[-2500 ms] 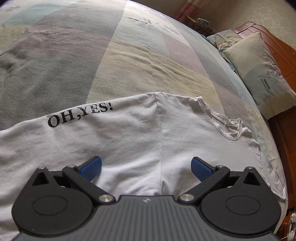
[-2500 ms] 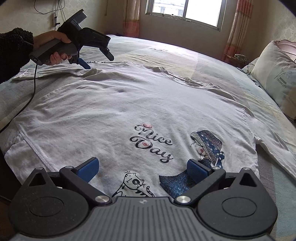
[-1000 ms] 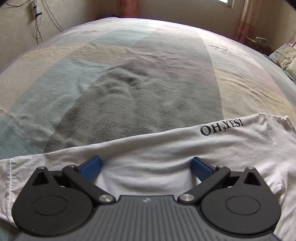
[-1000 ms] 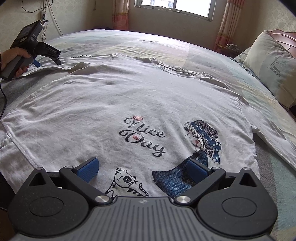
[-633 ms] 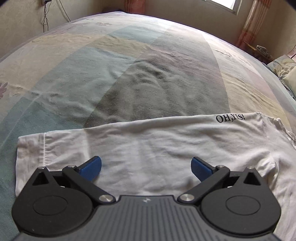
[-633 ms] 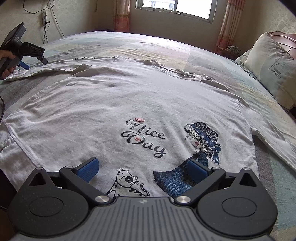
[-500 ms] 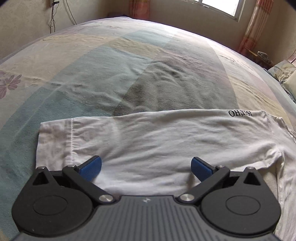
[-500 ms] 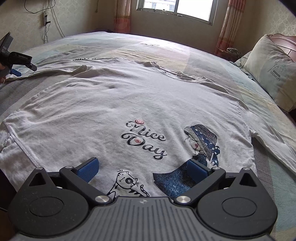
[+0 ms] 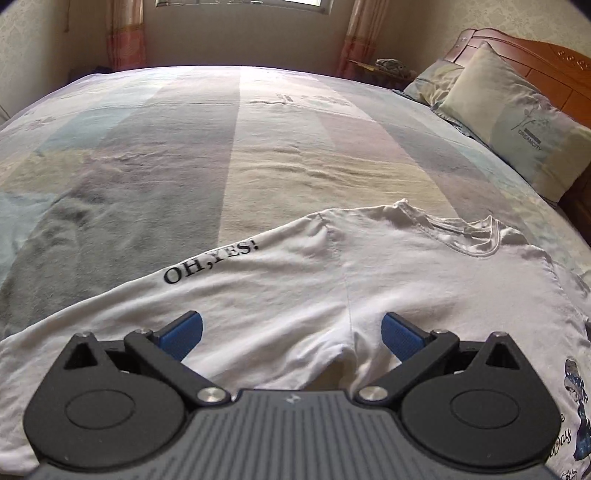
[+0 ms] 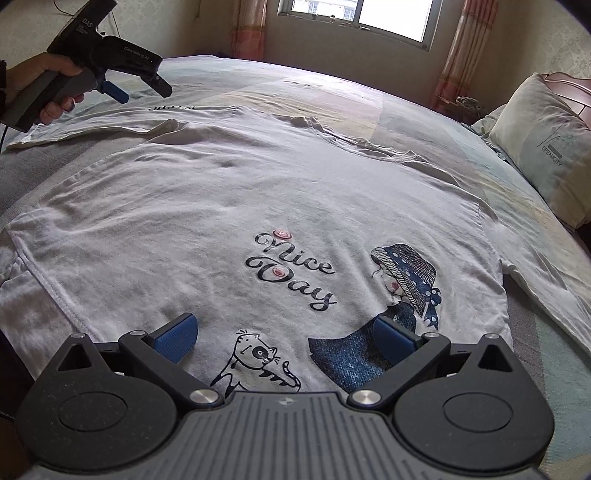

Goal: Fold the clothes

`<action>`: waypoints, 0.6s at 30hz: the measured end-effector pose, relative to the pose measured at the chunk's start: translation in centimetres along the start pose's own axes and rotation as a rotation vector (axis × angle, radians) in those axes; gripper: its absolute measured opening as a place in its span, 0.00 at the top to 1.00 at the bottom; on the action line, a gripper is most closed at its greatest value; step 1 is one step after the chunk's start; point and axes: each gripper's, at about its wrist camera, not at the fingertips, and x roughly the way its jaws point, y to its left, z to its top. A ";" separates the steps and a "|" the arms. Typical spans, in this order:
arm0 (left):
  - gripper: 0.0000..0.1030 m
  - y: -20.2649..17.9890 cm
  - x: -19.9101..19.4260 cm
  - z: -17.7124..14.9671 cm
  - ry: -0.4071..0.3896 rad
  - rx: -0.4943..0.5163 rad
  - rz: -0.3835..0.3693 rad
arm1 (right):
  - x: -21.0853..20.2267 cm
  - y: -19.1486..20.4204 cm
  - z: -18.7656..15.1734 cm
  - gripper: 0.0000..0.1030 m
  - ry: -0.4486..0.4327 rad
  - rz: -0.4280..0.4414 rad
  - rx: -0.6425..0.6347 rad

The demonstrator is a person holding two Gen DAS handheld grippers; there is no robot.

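A white long-sleeved shirt (image 10: pixel 236 206) with "Nice Day", a cat and a girl in a blue hat lies flat, front up, on the bed. Its left sleeve, printed "OH,YES!" (image 9: pixel 210 260), stretches out to the left. My left gripper (image 9: pixel 291 334) is open and empty, hovering over the sleeve's shoulder seam near the collar (image 9: pixel 469 240); it also shows in the right wrist view (image 10: pixel 138 90), held in a hand above the sleeve. My right gripper (image 10: pixel 282 338) is open and empty over the shirt's hem, above the cat print.
The bed has a pastel patchwork cover (image 9: pixel 229 140). Pillows (image 9: pixel 517 122) lean on a wooden headboard (image 9: pixel 535 59) at the right. A window (image 10: pixel 354 14) with curtains is behind the bed. The right sleeve (image 10: pixel 554 284) trails toward the bed's right edge.
My left gripper swung out along the left sleeve toward the cuff, then came back to the shoulder seam near the collar. The right gripper has barely moved. Both stayed open.
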 end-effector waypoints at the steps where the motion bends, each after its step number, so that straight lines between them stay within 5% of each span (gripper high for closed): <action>1: 0.01 -1.5 1.1 0.0 0.024 0.045 0.014 | -0.1 -0.1 0.0 0.00 -0.002 0.001 0.002; 6: 0.00 -3.7 3.6 -2.1 0.083 0.176 0.152 | -0.5 -0.6 0.0 0.00 -0.010 0.018 0.021; 15: 0.01 -2.8 -0.6 -3.7 0.112 0.199 0.185 | -2.0 -1.2 -0.1 0.00 -0.056 0.059 0.050; 18: 0.01 -4.6 -1.7 -2.6 0.060 0.208 0.100 | -2.2 -1.3 -0.3 0.00 -0.061 0.059 0.050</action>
